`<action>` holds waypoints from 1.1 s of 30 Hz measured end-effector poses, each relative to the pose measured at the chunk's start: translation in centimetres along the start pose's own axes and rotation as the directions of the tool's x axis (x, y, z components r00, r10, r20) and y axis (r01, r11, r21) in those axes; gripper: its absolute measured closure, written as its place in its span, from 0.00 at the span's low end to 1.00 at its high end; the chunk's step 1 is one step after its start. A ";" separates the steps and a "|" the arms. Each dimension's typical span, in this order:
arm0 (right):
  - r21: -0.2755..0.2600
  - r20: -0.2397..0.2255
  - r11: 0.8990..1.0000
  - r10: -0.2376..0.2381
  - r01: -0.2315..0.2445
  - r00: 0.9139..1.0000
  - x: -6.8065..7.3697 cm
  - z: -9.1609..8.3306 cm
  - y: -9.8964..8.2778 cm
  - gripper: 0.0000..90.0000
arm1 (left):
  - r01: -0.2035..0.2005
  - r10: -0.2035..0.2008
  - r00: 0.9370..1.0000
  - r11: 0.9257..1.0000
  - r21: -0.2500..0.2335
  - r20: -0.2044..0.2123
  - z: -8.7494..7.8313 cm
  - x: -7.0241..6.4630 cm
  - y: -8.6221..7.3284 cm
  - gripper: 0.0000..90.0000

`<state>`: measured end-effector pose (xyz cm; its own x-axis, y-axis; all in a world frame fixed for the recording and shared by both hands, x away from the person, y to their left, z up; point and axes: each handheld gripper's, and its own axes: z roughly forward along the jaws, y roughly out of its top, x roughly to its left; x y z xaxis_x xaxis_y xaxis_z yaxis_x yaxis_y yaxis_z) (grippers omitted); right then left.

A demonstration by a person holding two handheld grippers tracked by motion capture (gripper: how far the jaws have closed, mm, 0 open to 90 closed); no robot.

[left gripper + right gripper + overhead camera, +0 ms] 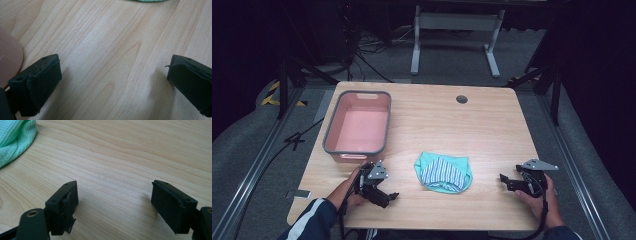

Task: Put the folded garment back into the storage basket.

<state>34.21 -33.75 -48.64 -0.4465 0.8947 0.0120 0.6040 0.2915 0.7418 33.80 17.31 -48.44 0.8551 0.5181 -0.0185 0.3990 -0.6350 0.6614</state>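
Green-and-striped crumpled cloth [443, 173] lies between left gripper [383, 196] at nine o'clock and right gripper [507, 181] at three, both with jaws spread, seemingly poised to grasp it.

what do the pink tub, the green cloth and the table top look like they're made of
Pink rectangular tub with grey rim: likely moulded plastic, smooth and matte, with cut-out handle slots.
Crumpled mint-green cloth with a striped patch: soft knit fabric; the right gripper view shows a fine ribbed weave.
Light wooden table top: wood or wood-look laminate, with plain grain lines and a low sheen.
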 end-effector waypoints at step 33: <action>0.012 -0.067 0.999 -0.046 0.047 0.997 2.4 -0.1 2.2 0.33 | -0.025 0.025 0.999 1.000 0.011 -0.029 0.0 -0.5 3.0 0.35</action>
<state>34.38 -31.02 -46.93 -0.5169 0.8558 0.0226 0.5903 0.3372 0.7334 34.63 15.14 -46.42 0.8549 0.5184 0.0204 0.3811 -0.6542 0.6533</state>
